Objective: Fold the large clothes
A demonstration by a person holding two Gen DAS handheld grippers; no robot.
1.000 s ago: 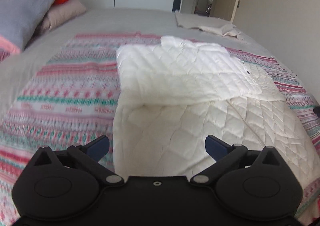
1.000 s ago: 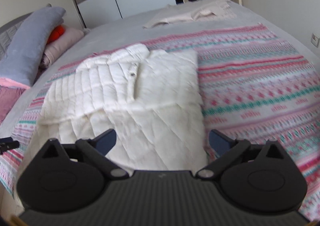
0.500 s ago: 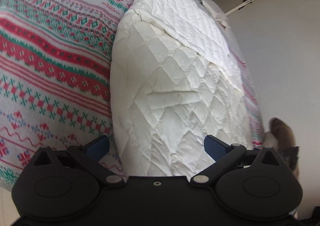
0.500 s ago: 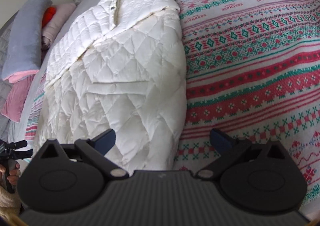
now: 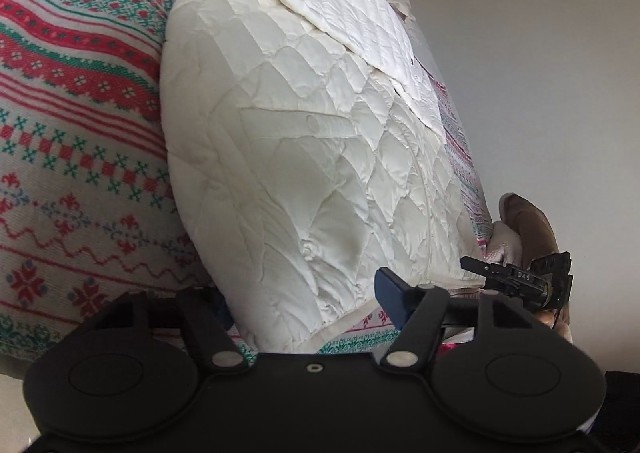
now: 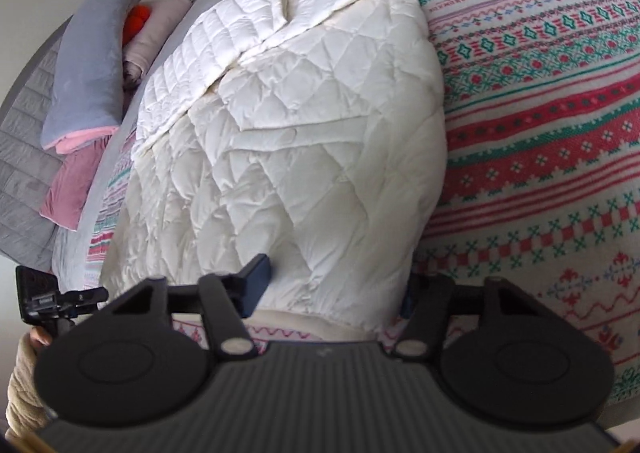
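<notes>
A large white quilted jacket (image 5: pixel 304 125) lies partly folded on the patterned blanket (image 5: pixel 72 101), its hem at the bed's near edge. My left gripper (image 5: pixel 308 293) is open, its jaws straddling the hem's left corner; the left finger is hidden behind the fabric. In the right wrist view the jacket (image 6: pixel 304 157) fills the centre. My right gripper (image 6: pixel 336 289) is open, its jaws straddling the hem's right corner, with the right finger mostly hidden by the fabric. Each gripper shows at the edge of the other's view.
Grey and pink pillows (image 6: pixel 88 93) lie at the head of the bed. A white wall (image 5: pixel 540 73) runs along the bed's far side. The red and green patterned blanket (image 6: pixel 552 113) spreads to the right of the jacket.
Both grippers dropped to the bed's near edge and moved in to the jacket's hem corners. The jaws now straddle the fabric. The jacket has not moved.
</notes>
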